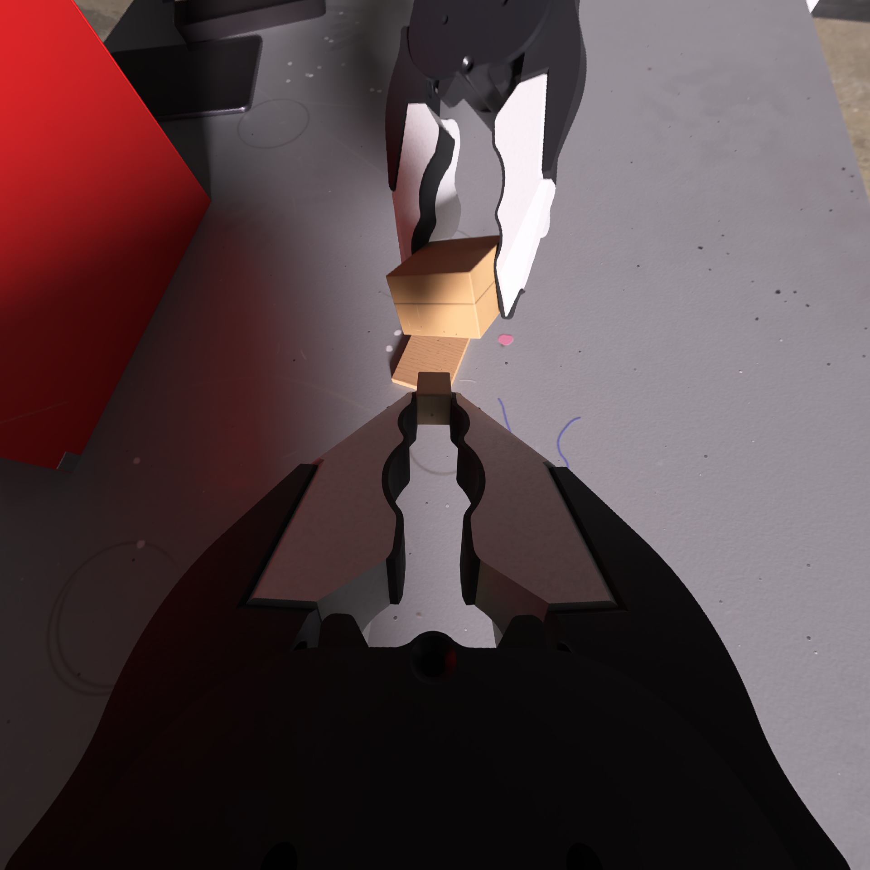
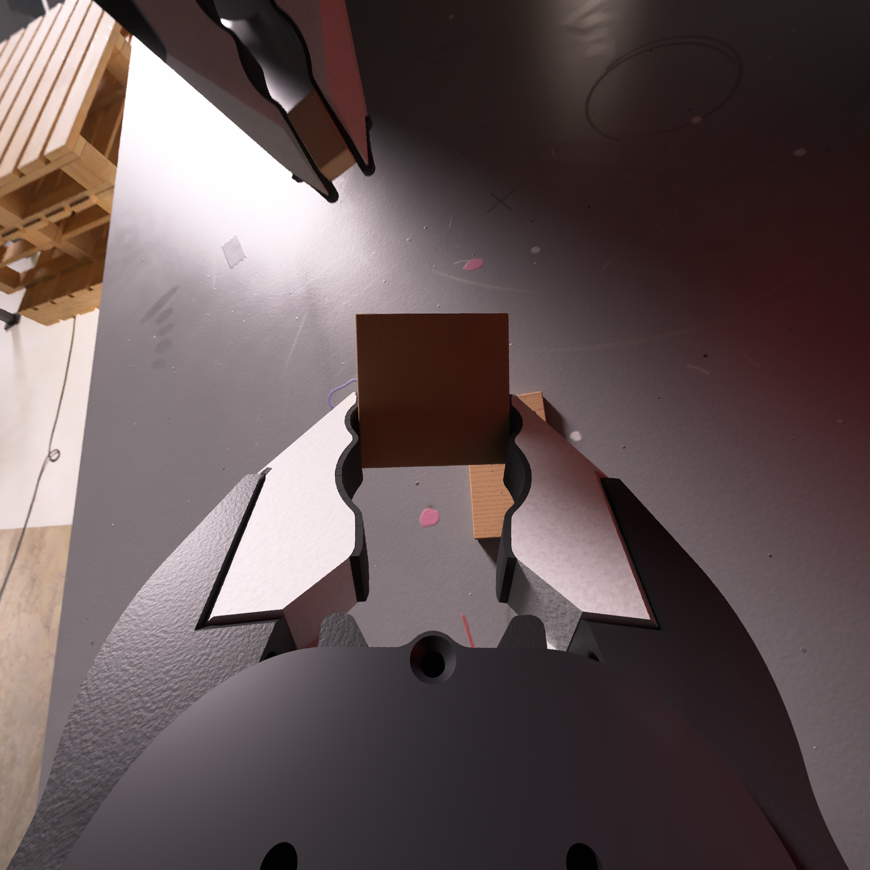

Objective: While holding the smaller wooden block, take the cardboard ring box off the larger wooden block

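Grey, speckled and scuffed, the counter (image 1: 659,329) stretches ahead of you, with a red panel (image 1: 70,212) at its left and a wooden pallet (image 2: 52,155) beyond its edge. Your left claw (image 1: 433,408) is pinched narrow on the smaller wooden block (image 1: 433,398), held just in front of the larger wooden block (image 1: 430,360), which lies flat on the counter. Your right claw (image 2: 433,414) grips the cardboard ring box (image 2: 432,390) by its sides, lifted clear above the larger block.
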{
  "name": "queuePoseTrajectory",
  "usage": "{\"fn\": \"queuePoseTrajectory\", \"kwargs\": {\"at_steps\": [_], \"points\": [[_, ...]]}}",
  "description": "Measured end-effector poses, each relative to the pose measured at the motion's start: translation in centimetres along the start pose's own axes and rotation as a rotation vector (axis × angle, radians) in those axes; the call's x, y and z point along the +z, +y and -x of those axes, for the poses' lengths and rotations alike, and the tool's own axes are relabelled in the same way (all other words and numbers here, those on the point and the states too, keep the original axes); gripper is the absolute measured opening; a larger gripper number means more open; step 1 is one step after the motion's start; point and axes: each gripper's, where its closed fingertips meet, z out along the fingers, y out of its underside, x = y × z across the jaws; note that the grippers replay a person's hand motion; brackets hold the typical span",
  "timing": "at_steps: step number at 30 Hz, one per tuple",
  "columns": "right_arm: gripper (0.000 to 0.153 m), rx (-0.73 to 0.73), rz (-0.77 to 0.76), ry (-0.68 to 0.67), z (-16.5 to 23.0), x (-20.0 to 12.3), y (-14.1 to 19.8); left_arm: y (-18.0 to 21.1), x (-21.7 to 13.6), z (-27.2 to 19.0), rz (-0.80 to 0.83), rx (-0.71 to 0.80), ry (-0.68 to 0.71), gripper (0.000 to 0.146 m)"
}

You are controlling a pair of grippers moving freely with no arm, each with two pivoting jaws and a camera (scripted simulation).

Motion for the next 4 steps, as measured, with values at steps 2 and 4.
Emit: {"fn": "queuePoseTrajectory", "kwargs": {"at_steps": [2, 4], "points": [[0.059, 0.017, -0.001, -0.004, 0.01, -0.18, 0.02, 0.03, 0.14, -0.03, 0.006, 0.006, -0.007, 0.012], [0.059, 0.041, 0.013, -0.012, -0.05, -0.11, 0.33, 0.0, 0.2, -0.02, 0.015, 0.015, -0.022, 0.012]]}}
